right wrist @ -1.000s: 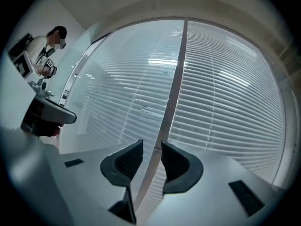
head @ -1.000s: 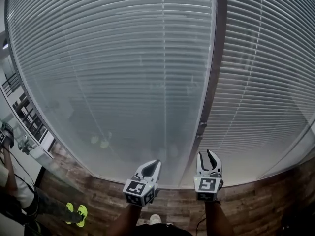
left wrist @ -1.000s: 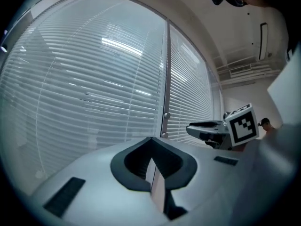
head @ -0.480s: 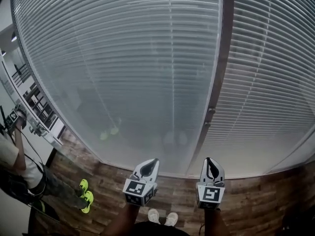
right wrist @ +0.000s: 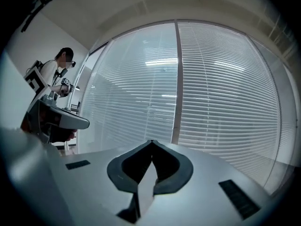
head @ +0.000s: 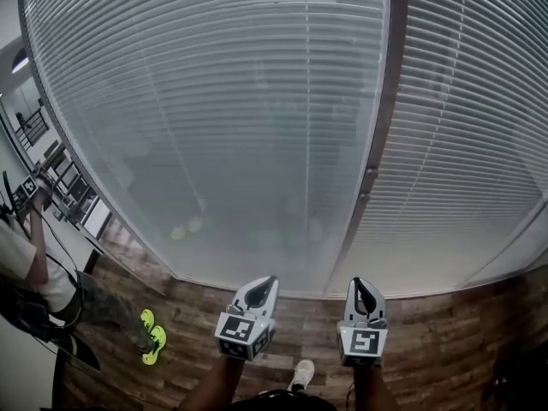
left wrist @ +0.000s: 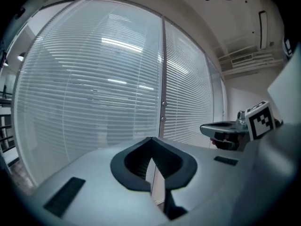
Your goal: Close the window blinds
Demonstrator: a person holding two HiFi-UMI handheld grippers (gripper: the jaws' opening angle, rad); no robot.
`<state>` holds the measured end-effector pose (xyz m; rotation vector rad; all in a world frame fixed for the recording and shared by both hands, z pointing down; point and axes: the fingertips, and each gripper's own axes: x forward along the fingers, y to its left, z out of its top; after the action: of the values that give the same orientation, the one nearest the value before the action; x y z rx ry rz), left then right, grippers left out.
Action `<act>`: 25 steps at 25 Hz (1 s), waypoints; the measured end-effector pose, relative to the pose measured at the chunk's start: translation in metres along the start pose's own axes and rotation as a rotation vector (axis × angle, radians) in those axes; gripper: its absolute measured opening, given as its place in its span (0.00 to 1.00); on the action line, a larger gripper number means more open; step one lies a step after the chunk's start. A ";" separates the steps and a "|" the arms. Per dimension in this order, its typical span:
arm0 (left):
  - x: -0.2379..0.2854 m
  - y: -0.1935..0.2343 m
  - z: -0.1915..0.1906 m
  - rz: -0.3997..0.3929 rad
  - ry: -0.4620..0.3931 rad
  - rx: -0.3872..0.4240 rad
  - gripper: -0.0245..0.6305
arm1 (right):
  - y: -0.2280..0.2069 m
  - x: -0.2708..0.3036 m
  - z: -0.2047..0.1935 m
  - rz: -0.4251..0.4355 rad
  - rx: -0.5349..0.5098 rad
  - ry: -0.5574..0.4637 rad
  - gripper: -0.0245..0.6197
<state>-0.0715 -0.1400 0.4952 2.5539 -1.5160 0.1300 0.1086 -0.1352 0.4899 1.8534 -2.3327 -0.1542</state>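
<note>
While the left gripper (head: 271, 281) and the right gripper (head: 358, 282) hang at 6 o'clock, both pressed together on nothing, the window blinds (head: 231, 101) fill 12 o'clock, their slats probably light and easily bent, so better to take the small knob (head: 370, 174) on the post (head: 387, 75) near 3 o'clock.

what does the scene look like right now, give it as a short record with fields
setting: lowered blinds across two window panes, dark frame post between them
floor: wood floor
left gripper: fingers together, nothing between them, clear of the blinds
right gripper: fingers together, nothing between them, aimed toward the frame post
bystander: person at far left
cord or wand: none made out
</note>
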 end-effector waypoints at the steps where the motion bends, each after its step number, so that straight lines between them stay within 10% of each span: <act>1: -0.007 0.000 -0.001 -0.005 -0.005 0.002 0.04 | 0.005 -0.006 0.000 -0.001 0.001 0.009 0.04; 7: -0.057 -0.018 -0.032 -0.042 0.008 0.143 0.04 | 0.041 -0.063 0.001 -0.007 0.008 0.017 0.04; 25: -0.187 -0.059 -0.062 -0.114 -0.021 0.058 0.04 | 0.107 -0.200 -0.002 -0.045 0.005 0.047 0.04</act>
<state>-0.1088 0.0604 0.5205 2.6882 -1.3890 0.1351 0.0504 0.0842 0.4988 1.8912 -2.2635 -0.1088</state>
